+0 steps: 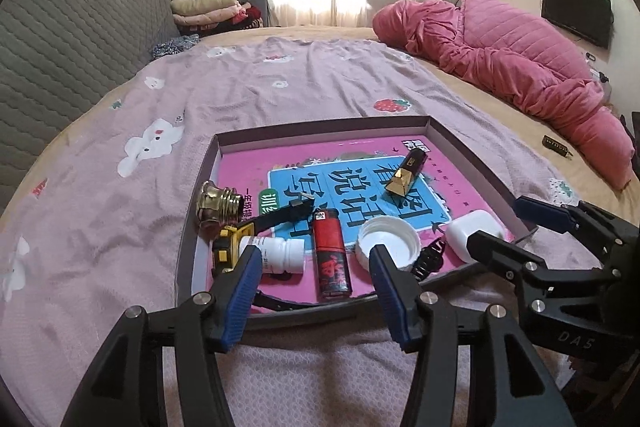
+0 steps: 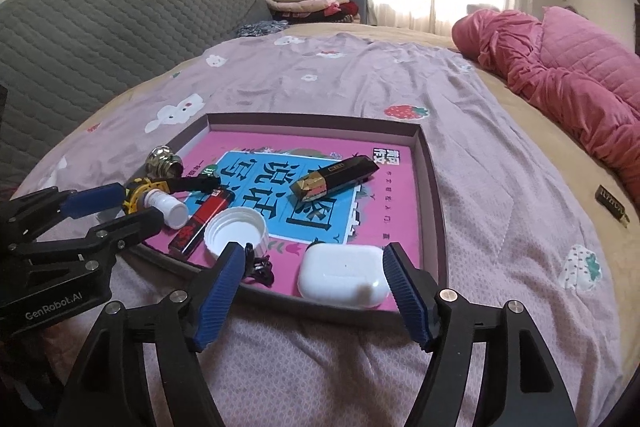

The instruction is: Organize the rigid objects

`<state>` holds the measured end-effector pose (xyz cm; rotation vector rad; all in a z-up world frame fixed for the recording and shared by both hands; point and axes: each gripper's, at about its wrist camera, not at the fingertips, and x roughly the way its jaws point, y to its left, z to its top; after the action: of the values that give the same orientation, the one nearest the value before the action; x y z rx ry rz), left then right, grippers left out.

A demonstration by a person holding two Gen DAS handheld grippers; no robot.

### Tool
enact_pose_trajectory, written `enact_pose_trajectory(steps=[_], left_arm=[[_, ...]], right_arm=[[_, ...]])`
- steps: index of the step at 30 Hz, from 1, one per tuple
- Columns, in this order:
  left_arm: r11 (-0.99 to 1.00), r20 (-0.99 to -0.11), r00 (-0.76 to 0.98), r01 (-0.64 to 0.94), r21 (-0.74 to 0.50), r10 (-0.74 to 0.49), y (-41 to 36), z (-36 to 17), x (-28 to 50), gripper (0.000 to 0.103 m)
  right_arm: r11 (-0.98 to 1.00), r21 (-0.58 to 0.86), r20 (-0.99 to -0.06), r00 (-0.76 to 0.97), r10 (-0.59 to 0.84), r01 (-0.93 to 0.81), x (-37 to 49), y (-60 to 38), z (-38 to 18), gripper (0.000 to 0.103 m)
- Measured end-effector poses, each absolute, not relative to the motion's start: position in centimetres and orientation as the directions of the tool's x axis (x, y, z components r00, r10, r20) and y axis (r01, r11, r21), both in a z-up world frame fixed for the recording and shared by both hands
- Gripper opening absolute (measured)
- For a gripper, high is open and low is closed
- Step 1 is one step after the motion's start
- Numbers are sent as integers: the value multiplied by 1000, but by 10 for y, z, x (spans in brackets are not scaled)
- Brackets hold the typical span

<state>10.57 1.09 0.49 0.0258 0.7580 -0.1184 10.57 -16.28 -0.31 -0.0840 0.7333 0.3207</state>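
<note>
Both claws hung released over the tray [image 2: 434,187], grasping nothing.
The white case [image 2: 342,277] lay in the tray's near corner, between the right gripper [image 2: 316,291] tips: light, hard, slippery; best pinched across its flat sides. The left gripper [image 1: 316,291] hovered above the lighter [image 1: 330,255].

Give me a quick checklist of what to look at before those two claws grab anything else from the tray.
1. Left gripper empty and open: ok.
2. Right gripper empty and open: ok.
3. Earbud case inside the tray: ok.
4. Lighter lying flat, clear of the cap: ok.
5. Pill bottle free of the tape measure: not ok, they touch.
6. Small dark item off on the bed: not ok.
</note>
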Motion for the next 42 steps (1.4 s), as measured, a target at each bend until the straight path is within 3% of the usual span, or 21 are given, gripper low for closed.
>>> enact_pose_trajectory(steps=[5,16,42], left_arm=[[998,-707,707,57,16,-29,13,2,103,65],[998,-771,636,-61,-27,18,32,-7,89,65],[997,-787,615,-26,-69,-38,22,2,49,65]], right_arm=[[953,25,-654,716,245,-303,96,-163,2,74],[955,20,-661,713,234,-295,70,-161,7,75],[968,90,-709,667,229,-236,27,-173,6,75]])
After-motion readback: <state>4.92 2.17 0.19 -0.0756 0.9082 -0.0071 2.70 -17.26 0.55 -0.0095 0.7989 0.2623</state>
